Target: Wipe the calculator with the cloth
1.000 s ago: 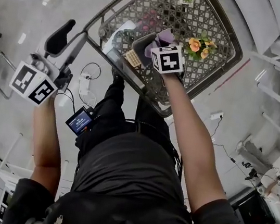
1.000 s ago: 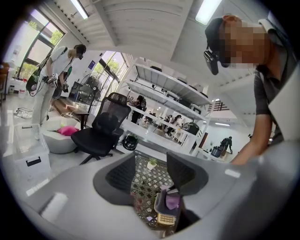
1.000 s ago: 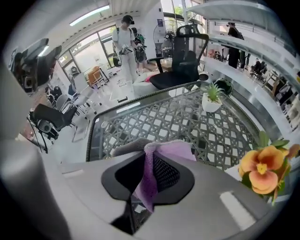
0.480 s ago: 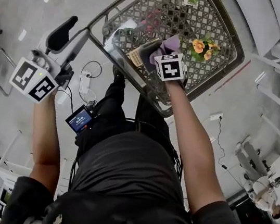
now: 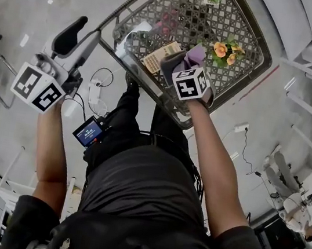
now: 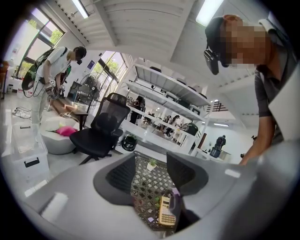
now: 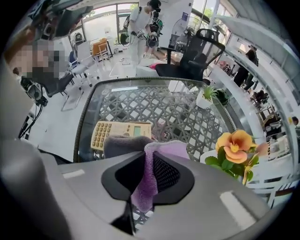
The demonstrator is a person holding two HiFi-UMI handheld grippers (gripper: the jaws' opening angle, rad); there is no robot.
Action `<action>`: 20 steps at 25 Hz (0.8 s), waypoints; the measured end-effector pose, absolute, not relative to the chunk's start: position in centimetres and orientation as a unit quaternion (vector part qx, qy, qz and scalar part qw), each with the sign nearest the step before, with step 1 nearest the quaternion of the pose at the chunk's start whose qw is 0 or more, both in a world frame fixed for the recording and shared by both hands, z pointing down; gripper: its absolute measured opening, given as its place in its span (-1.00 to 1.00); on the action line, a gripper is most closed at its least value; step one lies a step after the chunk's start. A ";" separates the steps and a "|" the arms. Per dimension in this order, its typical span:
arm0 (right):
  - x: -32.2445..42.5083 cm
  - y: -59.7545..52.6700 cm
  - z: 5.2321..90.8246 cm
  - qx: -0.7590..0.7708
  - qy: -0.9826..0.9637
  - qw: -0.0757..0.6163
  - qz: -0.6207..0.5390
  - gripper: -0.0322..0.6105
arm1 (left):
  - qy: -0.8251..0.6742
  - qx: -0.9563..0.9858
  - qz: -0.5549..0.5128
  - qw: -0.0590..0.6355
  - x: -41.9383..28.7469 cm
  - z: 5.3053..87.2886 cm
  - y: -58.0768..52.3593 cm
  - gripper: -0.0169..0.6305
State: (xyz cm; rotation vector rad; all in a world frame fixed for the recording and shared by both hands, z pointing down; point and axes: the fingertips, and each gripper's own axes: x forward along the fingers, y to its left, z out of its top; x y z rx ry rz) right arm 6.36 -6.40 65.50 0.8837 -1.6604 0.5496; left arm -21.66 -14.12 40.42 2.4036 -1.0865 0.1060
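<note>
The cloth [image 7: 146,187] looks soft and fuzzy, like a fluffy towel. The calculator [image 7: 123,133] is smooth hard plastic with a little shiny screen. The table [image 7: 187,115] has a shiny glass top over a woven criss-cross layer. The right gripper [image 7: 147,164] is dull grey plastic, and its dark pads [image 7: 167,174] look bumpy.

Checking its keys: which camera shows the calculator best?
The right gripper view: the calculator lies face up, keys and display clear, only its near edge hidden by the cloth. The head view shows it small; the left gripper view shows it small and dim.
</note>
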 end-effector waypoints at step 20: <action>3.3 -9.2 67.7 0.381 -0.702 0.531 0.283 -0.76 | -0.411 0.874 0.034 0.256 -23.4 41.9 -13.7 -0.23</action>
